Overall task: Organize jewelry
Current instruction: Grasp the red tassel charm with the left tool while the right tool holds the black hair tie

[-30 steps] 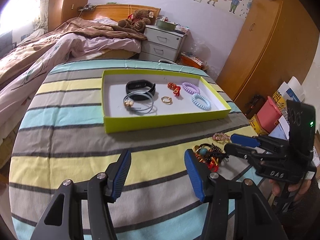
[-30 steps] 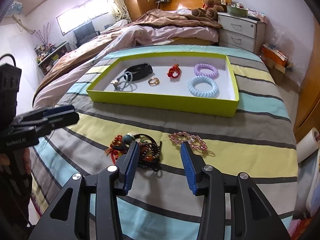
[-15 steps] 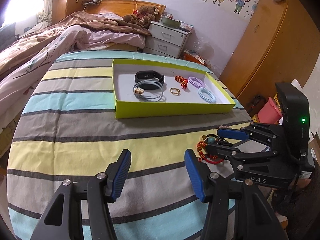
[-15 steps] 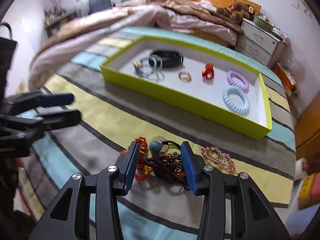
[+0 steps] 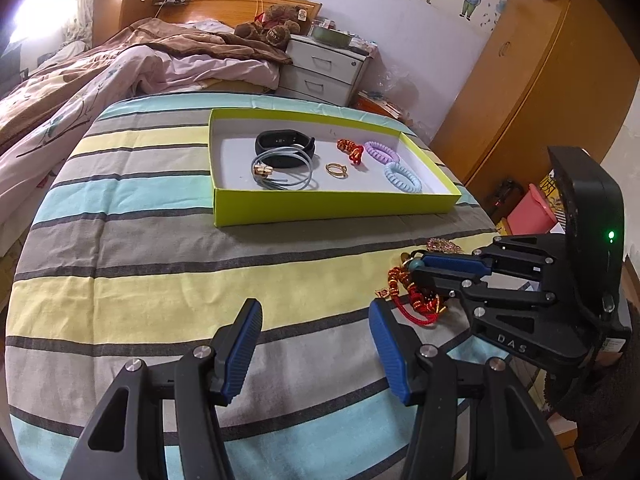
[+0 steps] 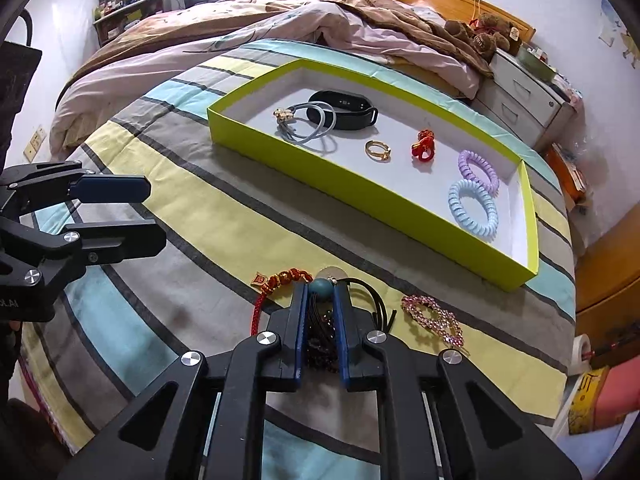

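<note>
Dark beaded bracelet (image 6: pixel 320 332) with a teal bead (image 6: pixel 322 287) lies in a tangle on the striped surface (image 6: pixel 208 216), pinched between the blue pads of the right hand-held gripper (image 6: pixel 320 300), jaws nearly together around the dark beads. Red cord bracelet (image 6: pixel 280 282) with gold charm sits just left of the pads, touching the tangle; black cord loops (image 6: pixel 374 300) stick out on the right. Pink rhinestone hair clip (image 6: pixel 434 320) lies near, right of the gripper, apart from the tangle.

In the left wrist view the right hand-held gripper (image 5: pixel 420 276) comes in from the right, tips over the red cord bracelet (image 5: pixel 416 300); the dark bracelet is mostly hidden there.

Left hand-held gripper (image 5: pixel 316 340) hangs above the surface (image 5: pixel 160 264), jaws wide apart, holding nothing, well apart from the tangle; also seen at the left edge of the right wrist view (image 6: pixel 152 212).

Beyond the tangle, a lime-green tray (image 6: pixel 360 192) with white floor sits on the surface. Inside: black fitness band (image 6: pixel 344 110), grey-blue hair ties (image 6: pixel 312 128) with gold knot partly overlapping the band, gold ring (image 6: pixel 378 151), red twisted tie (image 6: pixel 424 146), purple coil hair tie (image 6: pixel 478 172), light blue coil hair tie (image 6: pixel 472 208), the two coils touching.

Behind: bed (image 5: pixel 120 64) with rumpled blankets, teddy bear (image 5: pixel 276 28), white nightstand (image 5: pixel 324 70), wooden wardrobe (image 5: pixel 528 80).
</note>
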`<state>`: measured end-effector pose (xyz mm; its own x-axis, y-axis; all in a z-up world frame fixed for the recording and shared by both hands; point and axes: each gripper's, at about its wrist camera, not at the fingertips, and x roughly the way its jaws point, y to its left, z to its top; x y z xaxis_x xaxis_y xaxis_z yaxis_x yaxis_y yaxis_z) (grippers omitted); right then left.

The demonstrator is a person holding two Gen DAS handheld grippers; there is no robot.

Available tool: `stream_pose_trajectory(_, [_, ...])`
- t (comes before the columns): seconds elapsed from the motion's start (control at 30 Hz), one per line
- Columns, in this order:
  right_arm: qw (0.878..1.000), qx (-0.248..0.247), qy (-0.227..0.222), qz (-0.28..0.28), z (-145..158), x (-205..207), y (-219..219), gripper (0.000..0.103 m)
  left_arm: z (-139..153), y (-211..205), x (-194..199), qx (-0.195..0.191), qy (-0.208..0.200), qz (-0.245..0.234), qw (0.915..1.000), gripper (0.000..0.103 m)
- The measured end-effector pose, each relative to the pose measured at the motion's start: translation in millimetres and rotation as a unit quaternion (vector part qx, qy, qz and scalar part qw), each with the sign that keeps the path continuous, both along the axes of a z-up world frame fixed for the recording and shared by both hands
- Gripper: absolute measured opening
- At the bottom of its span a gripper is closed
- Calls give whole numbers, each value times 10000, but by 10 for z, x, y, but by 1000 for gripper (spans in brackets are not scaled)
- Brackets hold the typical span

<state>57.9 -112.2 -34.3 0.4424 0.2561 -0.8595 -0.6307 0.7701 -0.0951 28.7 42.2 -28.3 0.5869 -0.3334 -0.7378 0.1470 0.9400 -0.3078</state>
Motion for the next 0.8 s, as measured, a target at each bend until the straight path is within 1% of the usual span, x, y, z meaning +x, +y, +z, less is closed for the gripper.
stream_pose_trajectory(0.07, [9999,112,-59,-113,43,-2,-65,13,-2,-24,4,-13,4,-36,10000,55])
stream_pose_trajectory(0.17, [9984,470,-89,-294,147,-4,-215,13,-18,-74,18,-72,51,-121,9999,55])
stream_pose_trajectory(0.3, [9959,714,-231,-510,264,-43,-379,13,-51,-180,49,-209,135,-297,9992,55])
stream_pose_trajectory(0.37, [9945,828,-291,-578,320,-68,-445,13,-68,-265,67,-181,187,-396,9989,55])
stream_pose_trajectory(0.5, [9909,991,-446,-790,412,-116,-594,13,-91,-370,127,-184,238,-410,9987,55])
stream_pose_trajectory(0.57, [9893,1082,-464,-863,439,-142,-659,13,-104,-429,164,-106,263,-425,9987,55])
stream_pose_trajectory(0.7, [9864,1167,-554,-1020,459,-220,-802,13,-120,-574,175,-16,244,-695,9973,55])
stream_pose_trajectory(0.8, [9840,1277,-536,-1119,449,-249,-902,13,-125,-723,164,79,177,-885,9959,55])
